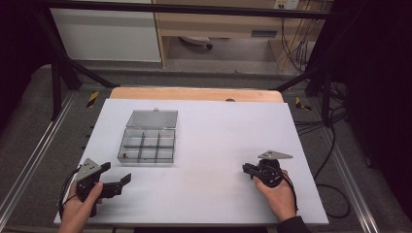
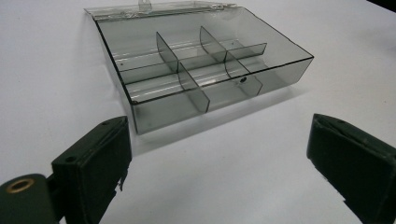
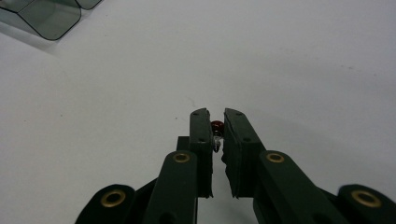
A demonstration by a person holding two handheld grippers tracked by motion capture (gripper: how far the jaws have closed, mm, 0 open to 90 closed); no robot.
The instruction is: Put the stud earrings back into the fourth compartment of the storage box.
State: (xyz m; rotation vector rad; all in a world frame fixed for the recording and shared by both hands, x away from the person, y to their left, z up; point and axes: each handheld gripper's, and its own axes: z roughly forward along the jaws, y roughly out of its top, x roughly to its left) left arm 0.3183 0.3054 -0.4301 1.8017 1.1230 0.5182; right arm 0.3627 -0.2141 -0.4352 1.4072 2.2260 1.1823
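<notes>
Pinching a small red bead (image 3: 216, 125), my right tool (image 3: 215, 122) hovers near the tabletop's (image 1: 214, 131) right edge. My left tool (image 2: 219, 158) gapes released, the compartment box (image 2: 201, 65) just ahead.

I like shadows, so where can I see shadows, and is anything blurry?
Left gripper view: the clear compartment box casts a soft shadow toward the camera. Right gripper view: the small red thing in the right tool looks blurry. High view: the room's edges are dark.
</notes>
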